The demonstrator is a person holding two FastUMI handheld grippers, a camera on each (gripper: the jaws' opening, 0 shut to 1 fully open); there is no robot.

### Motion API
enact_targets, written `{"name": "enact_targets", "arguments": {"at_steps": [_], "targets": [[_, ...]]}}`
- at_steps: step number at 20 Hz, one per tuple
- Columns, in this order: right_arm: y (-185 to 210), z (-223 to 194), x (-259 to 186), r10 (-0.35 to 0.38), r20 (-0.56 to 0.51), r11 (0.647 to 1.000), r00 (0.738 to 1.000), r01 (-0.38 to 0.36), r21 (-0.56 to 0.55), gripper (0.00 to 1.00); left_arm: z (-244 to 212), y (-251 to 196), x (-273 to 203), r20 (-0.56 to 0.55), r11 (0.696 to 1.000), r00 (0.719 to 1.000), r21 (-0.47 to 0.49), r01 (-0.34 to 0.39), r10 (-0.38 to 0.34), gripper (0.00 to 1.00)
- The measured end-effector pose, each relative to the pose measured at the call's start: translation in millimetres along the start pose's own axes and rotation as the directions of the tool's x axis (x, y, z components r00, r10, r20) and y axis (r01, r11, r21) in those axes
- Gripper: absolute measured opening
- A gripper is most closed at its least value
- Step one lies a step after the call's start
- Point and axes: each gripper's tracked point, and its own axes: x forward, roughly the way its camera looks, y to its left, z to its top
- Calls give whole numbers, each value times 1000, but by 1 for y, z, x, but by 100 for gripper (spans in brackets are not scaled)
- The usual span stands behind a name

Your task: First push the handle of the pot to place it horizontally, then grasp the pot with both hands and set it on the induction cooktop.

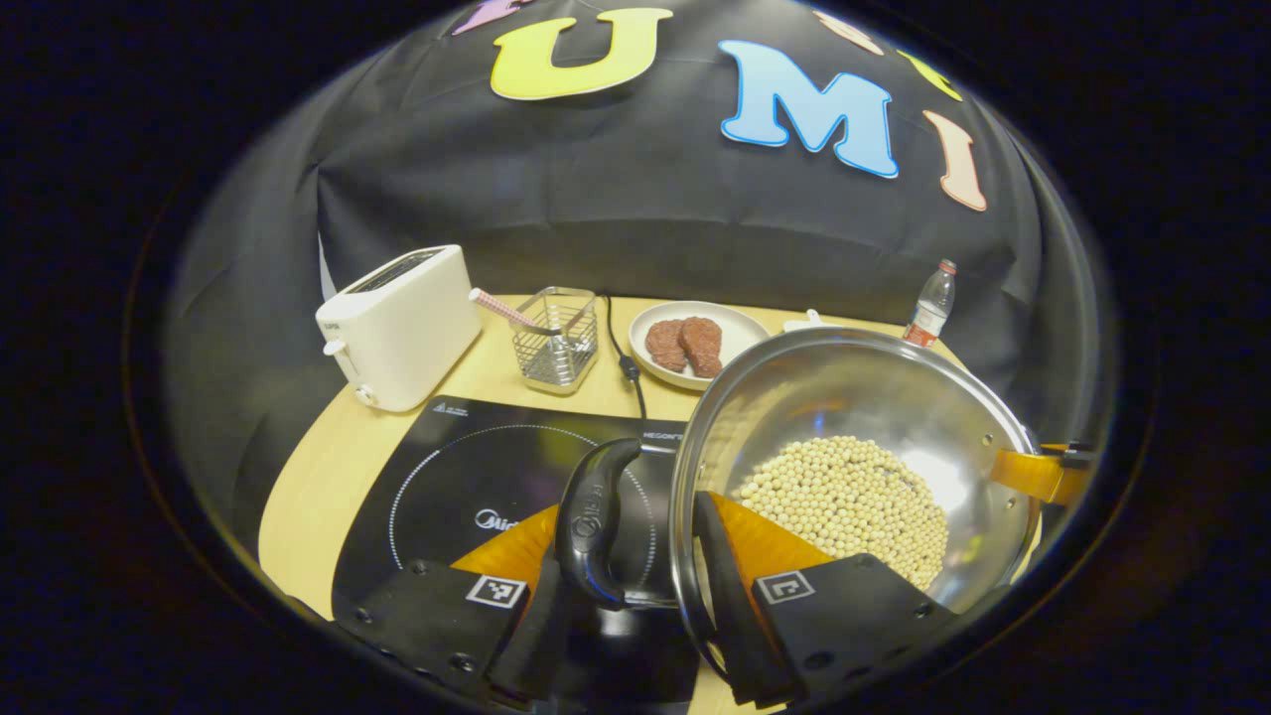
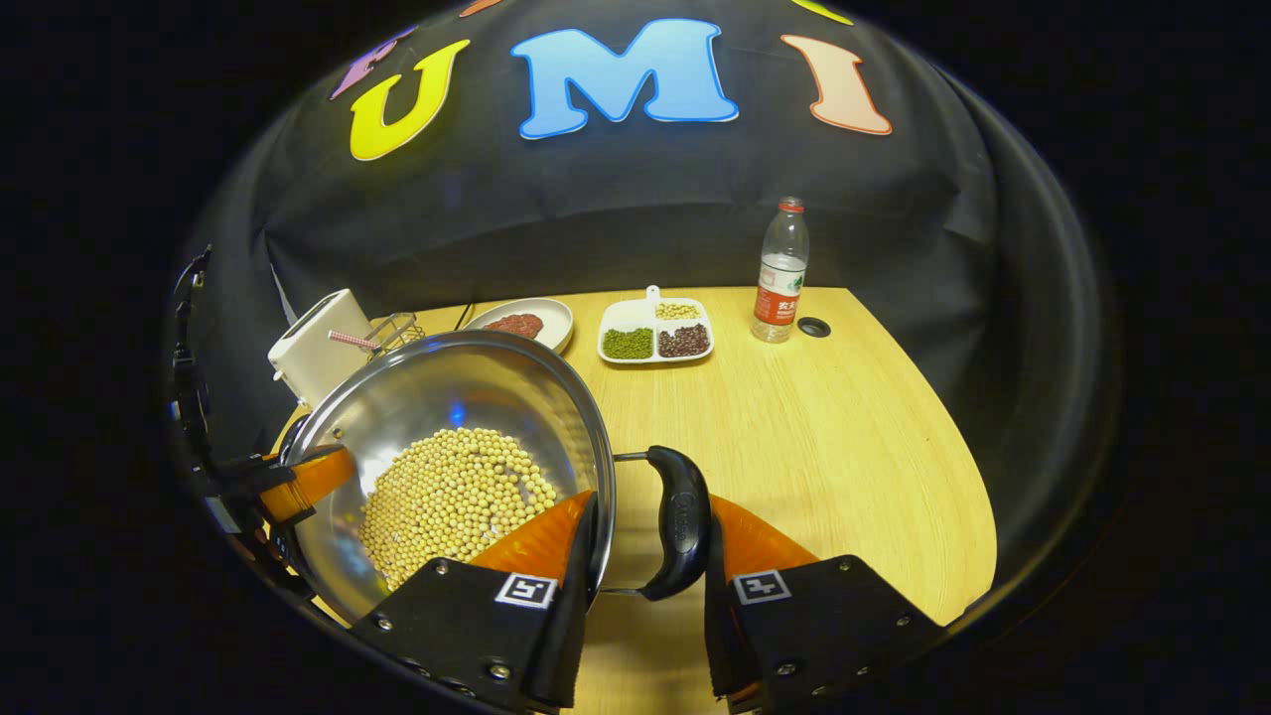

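The pot (image 1: 854,467), a steel one holding pale beans (image 1: 844,501), is gripped at both sides and appears to be carried clear of the desk (image 2: 844,437), though contact beneath it cannot be told. In the left gripper view, the left gripper (image 1: 645,556) is clenched across the pot's left side: one finger lies outside the left handle (image 1: 596,521), the other inside the rim. In the right gripper view, the right gripper (image 2: 645,536) is clenched likewise, one finger inside the rim, the other outside the right handle (image 2: 680,521). Both handles are seen lying level, so the pushing step is judged done.

The coming move is judged to turn on one relation: the cooktop (image 1: 467,487) lies to the pot's left, directly ahead of and below the left gripper, near the desk's left edge. In that view the pot's left handle overlaps the cooktop's right part, while the bowl is seen over bare desk. A shift toward the left edge is therefore called for, led by the left gripper, with the line through both handles kept level so the beans are not tipped out. The toaster (image 1: 402,328) and wire basket (image 1: 556,338) stand behind the cooktop, apart from it.
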Motion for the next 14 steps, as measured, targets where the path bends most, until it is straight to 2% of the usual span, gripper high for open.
{"name": "enact_targets", "arguments": {"at_steps": [3,4,6,7,8,14], "targets": [[21,-3,0,6,-5,1000,1000,-6,-1,50,0,22,-2,-5,1000,1000,1,-6,6,66],[28,-4,0,6,-6,1000,1000,-6,-2,50,-1,30,-2,-8,1000,1000,1,-7,7,70],[42,-6,2,6,-9,1000,1000,-6,-5,50,-3,48,-3,-11,1000,1000,4,-10,10,66],[49,-7,4,6,-11,1000,1000,-6,-6,50,-4,58,-2,-13,1000,1000,3,-10,10,70],[57,-8,5,7,-13,1000,1000,-7,-6,50,-3,66,-2,-12,1000,1000,3,-11,11,66],[104,-13,6,8,-26,1000,1000,-8,0,50,-7,115,2,-20,1000,1000,5,-13,13,66]]}}
